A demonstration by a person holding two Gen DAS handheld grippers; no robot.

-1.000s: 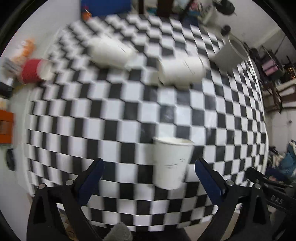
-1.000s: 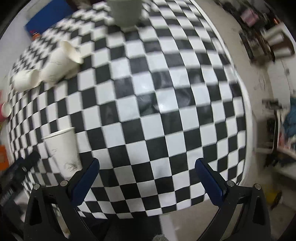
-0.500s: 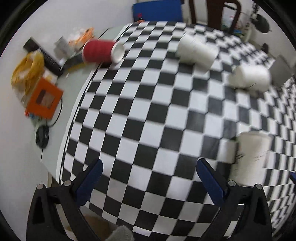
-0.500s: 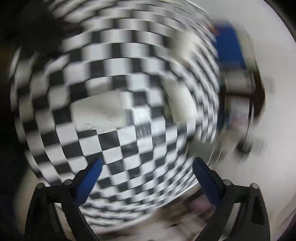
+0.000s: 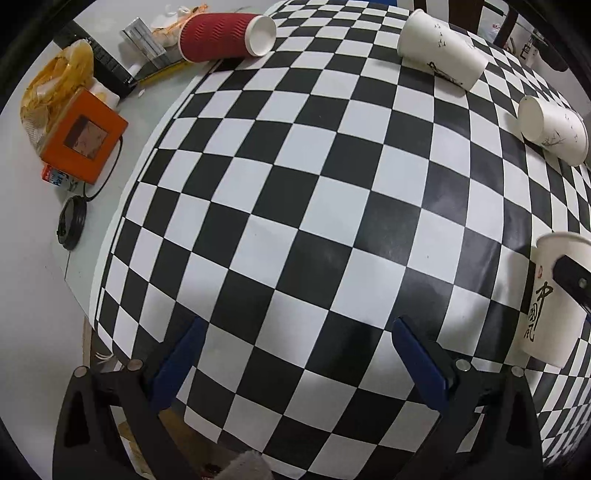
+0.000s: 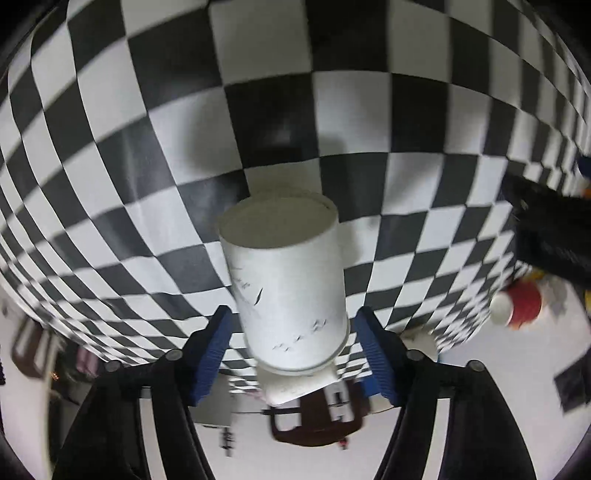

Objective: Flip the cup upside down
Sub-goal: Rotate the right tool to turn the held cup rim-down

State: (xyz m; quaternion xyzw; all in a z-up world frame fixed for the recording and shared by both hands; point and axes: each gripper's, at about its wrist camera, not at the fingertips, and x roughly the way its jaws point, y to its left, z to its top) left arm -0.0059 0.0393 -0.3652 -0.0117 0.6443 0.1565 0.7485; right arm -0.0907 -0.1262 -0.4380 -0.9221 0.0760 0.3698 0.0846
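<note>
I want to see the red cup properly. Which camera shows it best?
The left wrist view: the red cup lies on its side, sharp and whole, its white inside showing. The right wrist view catches it only as a small blur at the right edge.

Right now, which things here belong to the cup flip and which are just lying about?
Job: upright white cup; right gripper, fingers straddling it; left gripper, empty.
Lying about: red cup, two tipped white cups, orange box, yellow bag, black cable.

The white cup point(image 5: 550, 299) bears black Chinese calligraphy, "中国风" seemingly; nothing else is legible.
</note>
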